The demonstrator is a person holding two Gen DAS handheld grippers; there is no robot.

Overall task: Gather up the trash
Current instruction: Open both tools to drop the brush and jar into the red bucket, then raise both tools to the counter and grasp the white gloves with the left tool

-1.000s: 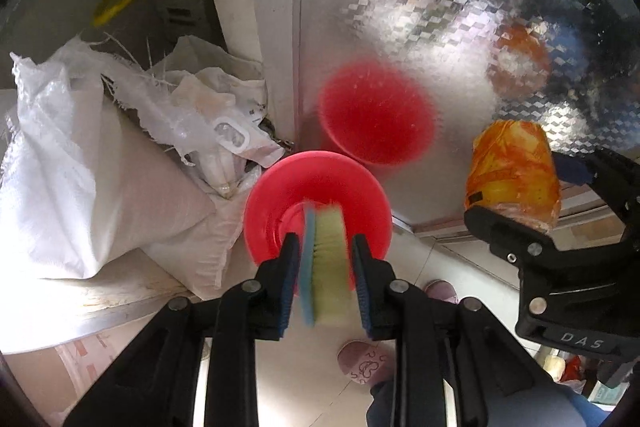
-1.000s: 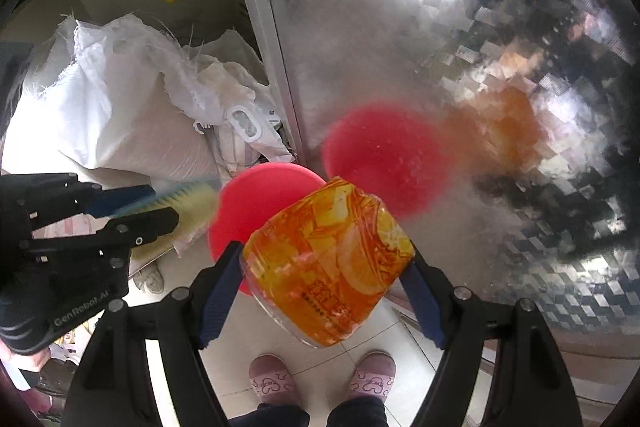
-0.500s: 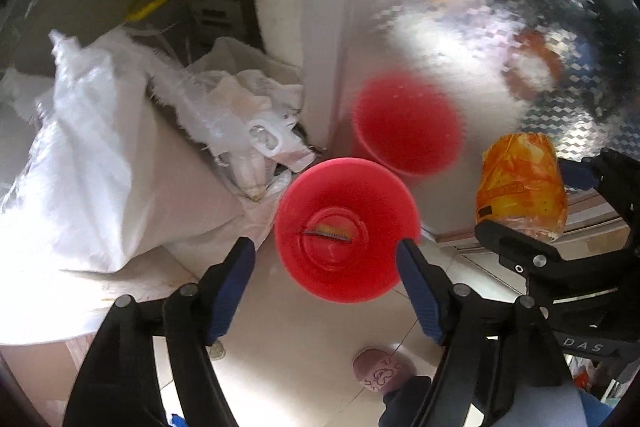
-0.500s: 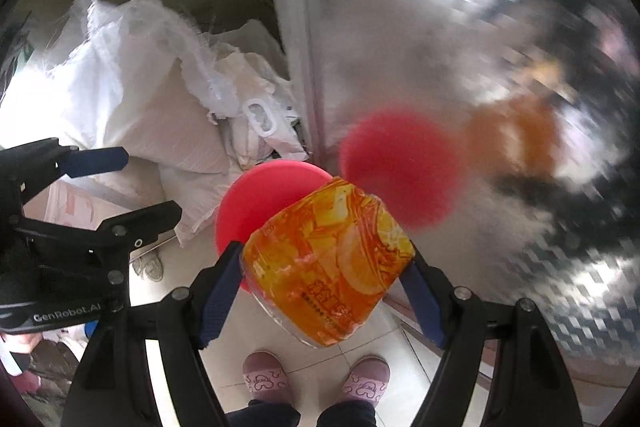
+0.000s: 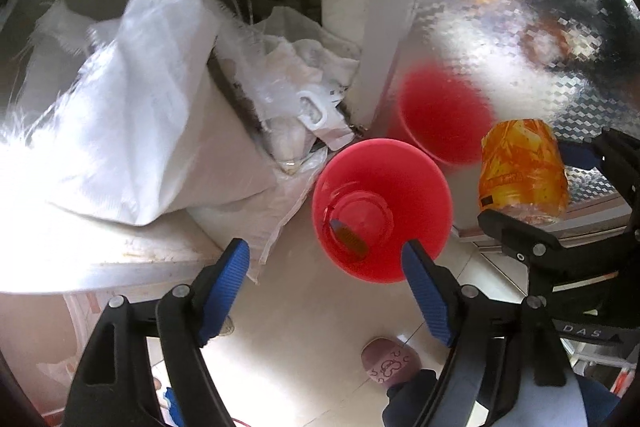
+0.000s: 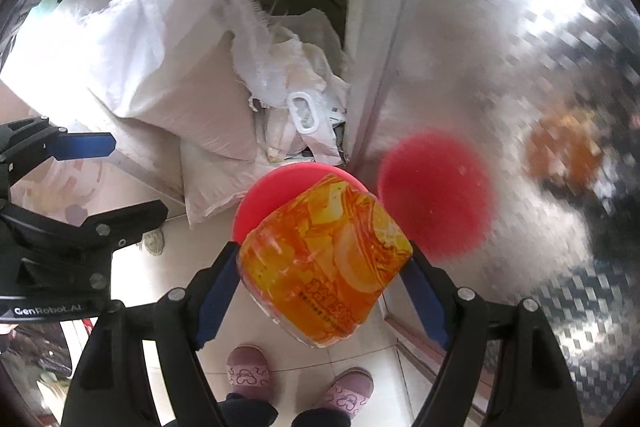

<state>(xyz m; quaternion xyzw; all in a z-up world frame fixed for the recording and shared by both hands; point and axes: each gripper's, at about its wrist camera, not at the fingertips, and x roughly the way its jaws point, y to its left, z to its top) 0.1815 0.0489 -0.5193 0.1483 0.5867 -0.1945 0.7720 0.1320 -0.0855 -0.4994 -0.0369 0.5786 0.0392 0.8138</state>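
Note:
A red bucket [image 5: 420, 179] stands on the tiled floor against a shiny metal panel. A sponge scrubber [image 5: 349, 238] lies inside it on the bottom. My left gripper [image 5: 326, 287] is open and empty above the bucket's near rim. My right gripper [image 6: 320, 291] is shut on an orange crumpled snack bag [image 6: 326, 261], held above the floor just right of the bucket [image 6: 272, 191]. The bag also shows in the left wrist view [image 5: 520, 167].
White woven sacks [image 5: 132, 131] and crumpled plastic bags [image 5: 296, 107] are piled left of the bucket. The metal panel [image 5: 500, 27] mirrors the bucket. The person's pink slippers [image 6: 248, 371] stand on the floor below. A white post [image 5: 360, 7] rises behind.
My left gripper opened and let the sponge scrubber drop into the red bucket, then drew back a little. The right gripper keeps holding the orange bag, nearly still.

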